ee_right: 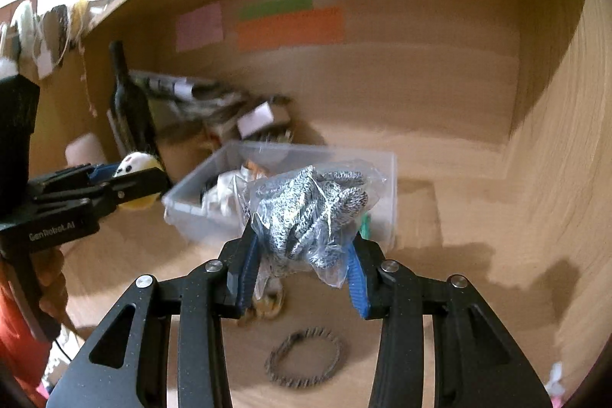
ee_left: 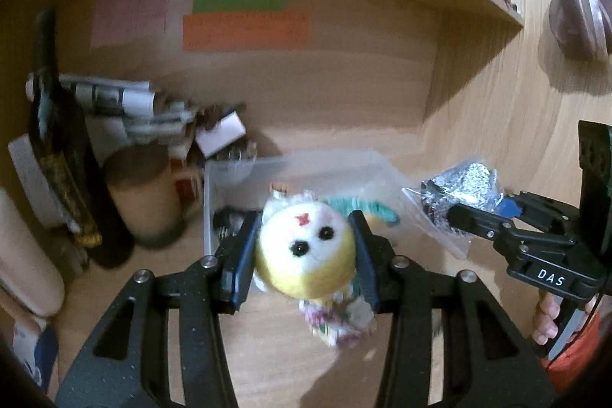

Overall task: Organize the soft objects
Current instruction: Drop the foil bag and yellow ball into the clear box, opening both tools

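Left claw (ee_left: 304,255) pinches doll (ee_left: 306,255) by its round head, body dangling below, above the near edge of the clear bin (ee_right: 214,194). Right claw (ee_right: 302,255) pinches bag (ee_right: 310,213) of speckled cord, held over the bin's near wall. Bin sits on table (ee_right: 459,217), already part filled.

Risks: the two claws are near each other over one small bin, so they could collide. Slick bag film may slip from the grip. Scrunchie (ee_right: 306,362) lies loose on table near the right claw, not yet sorted.
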The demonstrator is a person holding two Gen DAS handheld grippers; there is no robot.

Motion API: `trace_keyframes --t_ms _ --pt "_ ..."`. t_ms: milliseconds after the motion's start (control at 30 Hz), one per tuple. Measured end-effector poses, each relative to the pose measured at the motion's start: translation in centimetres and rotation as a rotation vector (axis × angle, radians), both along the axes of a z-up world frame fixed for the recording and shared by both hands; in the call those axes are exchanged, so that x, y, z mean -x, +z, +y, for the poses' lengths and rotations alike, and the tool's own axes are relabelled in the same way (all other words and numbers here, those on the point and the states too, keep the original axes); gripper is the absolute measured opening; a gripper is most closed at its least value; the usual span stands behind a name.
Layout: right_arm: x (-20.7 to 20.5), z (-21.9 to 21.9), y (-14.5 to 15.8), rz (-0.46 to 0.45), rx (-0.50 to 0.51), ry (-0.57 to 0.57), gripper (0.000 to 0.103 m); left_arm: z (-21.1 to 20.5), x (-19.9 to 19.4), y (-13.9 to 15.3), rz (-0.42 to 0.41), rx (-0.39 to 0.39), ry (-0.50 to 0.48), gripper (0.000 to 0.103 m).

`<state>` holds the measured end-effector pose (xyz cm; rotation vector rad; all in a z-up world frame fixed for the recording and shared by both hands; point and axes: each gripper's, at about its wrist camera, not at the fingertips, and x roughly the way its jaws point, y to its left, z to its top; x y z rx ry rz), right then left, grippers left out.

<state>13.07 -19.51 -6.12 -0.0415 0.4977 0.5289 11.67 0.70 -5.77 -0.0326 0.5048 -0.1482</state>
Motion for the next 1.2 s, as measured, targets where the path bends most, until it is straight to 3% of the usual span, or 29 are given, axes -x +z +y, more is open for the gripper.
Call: trace_keyframes --t_ms 233,433,633,1067,1200 --pt "-2.4 0.1 2.3 -0.041 -0.036 -0.013 0.037 0.4 -3.4 1.6 -0.022 0.003 0.023 0.046" --pt "-4.6 1.1 2.4 -0.027 -0.036 -0.017 0.037 1.7 -7.2 1.0 0.007 -0.007 0.098 0.046" --pt "-6.8 3.3 0.6 0.041 -0.007 0.003 0.037 2.9 -10.6 -1.3 0.093 -0.012 0.146 0.046" --pt "-10.3 6.8 -4.8 0.193 0.11 0.042 0.038 3.0 -15.0 -5.3 0.256 0.049 0.118 0.046" --pt "-10.6 6.6 -5.1 0.209 0.123 0.034 0.045 2.9 -14.9 -5.5 0.27 0.042 0.109 0.055"
